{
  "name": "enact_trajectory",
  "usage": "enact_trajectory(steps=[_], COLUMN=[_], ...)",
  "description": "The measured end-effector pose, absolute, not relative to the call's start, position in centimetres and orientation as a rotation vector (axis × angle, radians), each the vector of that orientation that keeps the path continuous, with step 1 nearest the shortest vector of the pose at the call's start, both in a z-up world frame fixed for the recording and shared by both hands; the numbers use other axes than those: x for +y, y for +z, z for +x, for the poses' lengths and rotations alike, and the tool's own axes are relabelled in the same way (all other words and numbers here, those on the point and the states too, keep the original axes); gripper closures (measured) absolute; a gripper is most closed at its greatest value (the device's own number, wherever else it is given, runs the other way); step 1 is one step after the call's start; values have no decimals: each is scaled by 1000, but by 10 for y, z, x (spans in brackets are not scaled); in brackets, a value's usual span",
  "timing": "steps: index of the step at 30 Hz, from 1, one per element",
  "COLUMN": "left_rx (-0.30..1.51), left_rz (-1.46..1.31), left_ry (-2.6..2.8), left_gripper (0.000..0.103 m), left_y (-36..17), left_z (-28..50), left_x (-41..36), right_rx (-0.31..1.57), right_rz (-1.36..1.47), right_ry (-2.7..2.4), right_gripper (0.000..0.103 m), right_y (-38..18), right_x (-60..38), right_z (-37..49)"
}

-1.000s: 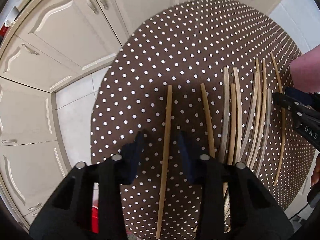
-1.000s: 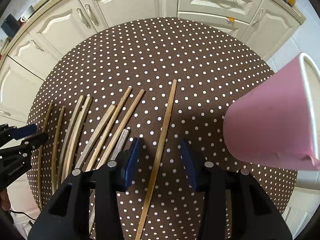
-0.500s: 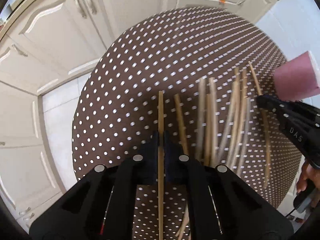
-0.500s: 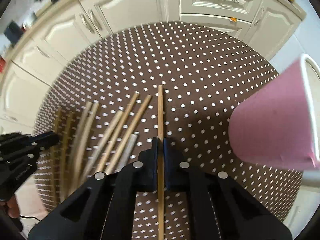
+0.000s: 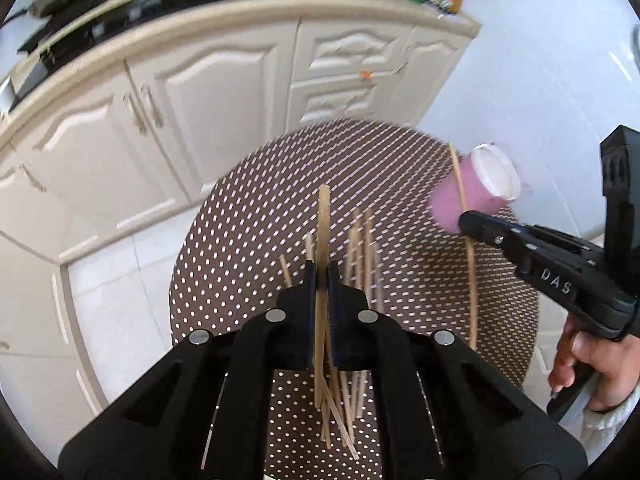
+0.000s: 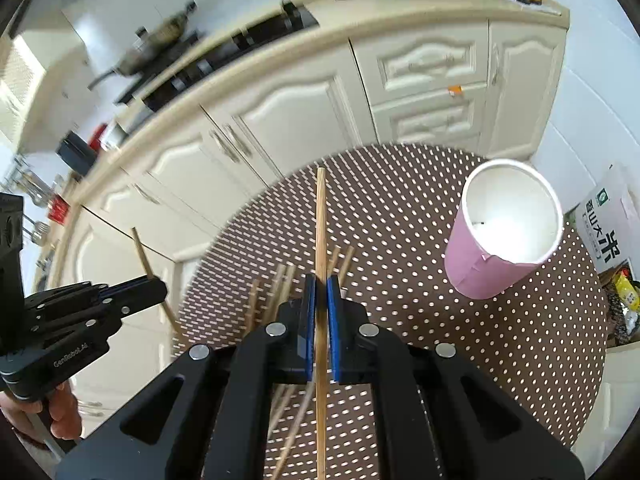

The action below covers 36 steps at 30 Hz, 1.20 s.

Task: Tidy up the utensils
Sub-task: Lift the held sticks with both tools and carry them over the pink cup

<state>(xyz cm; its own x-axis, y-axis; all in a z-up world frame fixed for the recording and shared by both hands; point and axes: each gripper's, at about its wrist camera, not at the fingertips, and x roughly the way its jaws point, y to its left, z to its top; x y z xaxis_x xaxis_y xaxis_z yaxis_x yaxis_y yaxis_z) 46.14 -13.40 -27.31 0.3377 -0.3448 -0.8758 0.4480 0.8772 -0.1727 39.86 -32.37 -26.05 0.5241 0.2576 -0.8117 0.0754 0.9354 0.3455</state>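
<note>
Left wrist view: the left gripper has its jaws clamped tight on one chopstick, which runs straight up between the blue pads and sticks out well past the tips — lifted clear of the table. Below it, the other sticks lie in a loose bunch on the brown dotted cloth, blurred. To the right, the right gripper pinches a second stick, tilted slightly, its upper part crossing in front of the pink cup. A hand grips that tool's handle at the right edge.

Right wrist view shows the same grip from the other side: the right gripper is closed on its stick, held above the table, with the loose sticks just left of the tips. The cup stands upright on the right part of the table, mouth open, well apart from the bunch. At far left, the left gripper holds its stick slanted — a hand below it. Cream cabinets stand behind.
</note>
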Motion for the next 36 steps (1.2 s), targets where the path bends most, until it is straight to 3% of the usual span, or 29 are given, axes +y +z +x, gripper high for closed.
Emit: enact_trajectory(steps=[20,29,36], left_rx=[873,764,748], left_rz=[111,15,-24], left_ry=[-795,-858,-855], left_gripper=[97,97,97], left_y=[-171,-124,-123], left_z=[412,433,468], left_x=[-191,-220,-257], right_rx=[723,537,471], right_rz=[399,356,354], right_ry=[31,-104,-192], right_gripper=[98,98,98], right_y=[-183,-160,-167], right_x=[-350,-392,-430], right_z=[342,358,383])
